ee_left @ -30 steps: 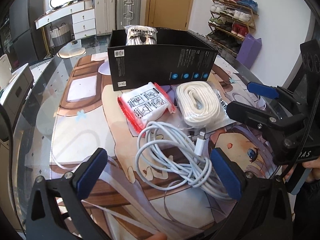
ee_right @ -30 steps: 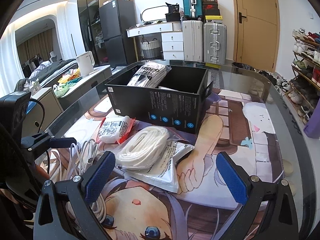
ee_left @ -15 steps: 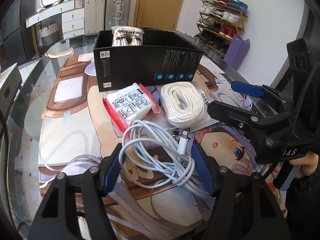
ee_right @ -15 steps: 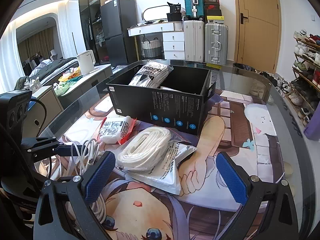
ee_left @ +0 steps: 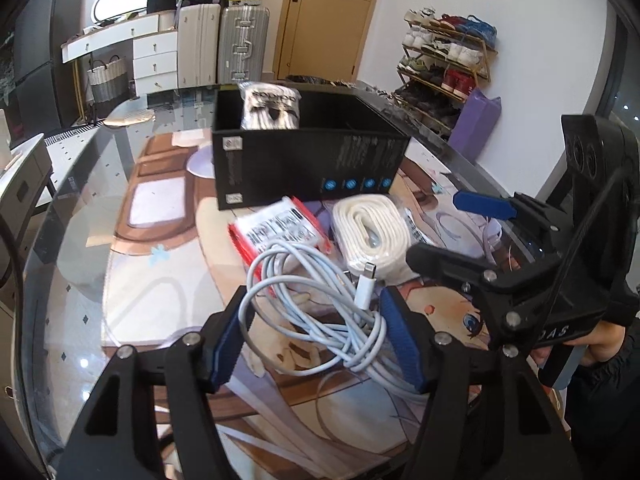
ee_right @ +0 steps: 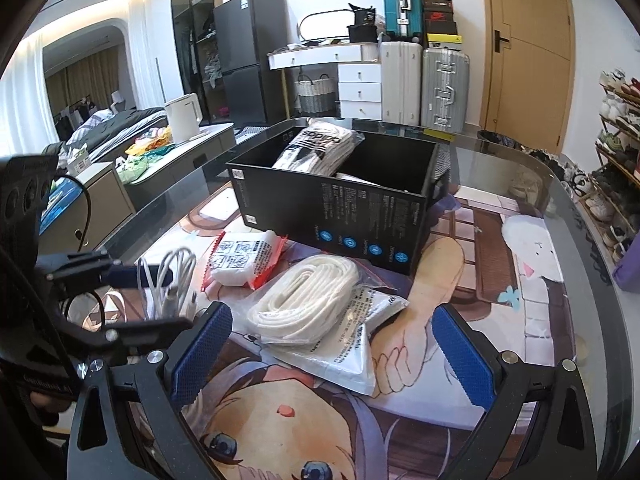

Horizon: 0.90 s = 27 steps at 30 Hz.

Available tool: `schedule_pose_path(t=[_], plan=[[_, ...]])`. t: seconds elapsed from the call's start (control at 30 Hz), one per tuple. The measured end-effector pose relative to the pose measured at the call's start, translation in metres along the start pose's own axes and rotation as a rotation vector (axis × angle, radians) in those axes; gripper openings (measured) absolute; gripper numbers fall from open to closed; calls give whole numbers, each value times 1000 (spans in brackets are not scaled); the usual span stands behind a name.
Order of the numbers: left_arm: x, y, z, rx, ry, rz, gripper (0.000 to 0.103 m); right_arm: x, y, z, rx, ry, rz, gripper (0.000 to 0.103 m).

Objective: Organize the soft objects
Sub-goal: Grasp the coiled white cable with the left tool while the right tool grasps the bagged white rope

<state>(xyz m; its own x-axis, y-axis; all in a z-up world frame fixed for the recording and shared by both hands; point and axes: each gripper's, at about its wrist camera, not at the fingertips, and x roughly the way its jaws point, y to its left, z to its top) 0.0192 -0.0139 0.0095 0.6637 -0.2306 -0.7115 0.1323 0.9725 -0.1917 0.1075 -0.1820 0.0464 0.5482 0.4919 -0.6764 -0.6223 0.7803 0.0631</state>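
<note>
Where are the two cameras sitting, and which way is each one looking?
Left wrist view: sits on the left gripper, looking down over the white cable bundle between its pads toward the black box; the right gripper and a hand show at right.
Right wrist view: sits on the right gripper, open over the bagged white rope, facing the box; the left gripper shows at left.
Both share the box, rope, cable and red-edged packet.

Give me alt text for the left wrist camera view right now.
The left gripper has just closed its blue pads around a bundle of white cable on a glass table. Beyond lie a red-edged packet, a bagged white rope and an open black box.
</note>
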Motion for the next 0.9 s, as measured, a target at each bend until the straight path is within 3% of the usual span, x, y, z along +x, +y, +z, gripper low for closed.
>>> schedule_pose_path(t=[0.33, 0.43, 0.9], plan=[[-3, 9, 4, -5, -7, 40, 64, 16, 11, 8, -45, 34, 52, 93], [-2, 10, 4, -8, -6, 42, 64, 24, 13, 11, -52, 55, 66, 86], [4, 12, 4, -17, 6, 63, 64, 50, 19, 12, -75, 153, 51, 85]])
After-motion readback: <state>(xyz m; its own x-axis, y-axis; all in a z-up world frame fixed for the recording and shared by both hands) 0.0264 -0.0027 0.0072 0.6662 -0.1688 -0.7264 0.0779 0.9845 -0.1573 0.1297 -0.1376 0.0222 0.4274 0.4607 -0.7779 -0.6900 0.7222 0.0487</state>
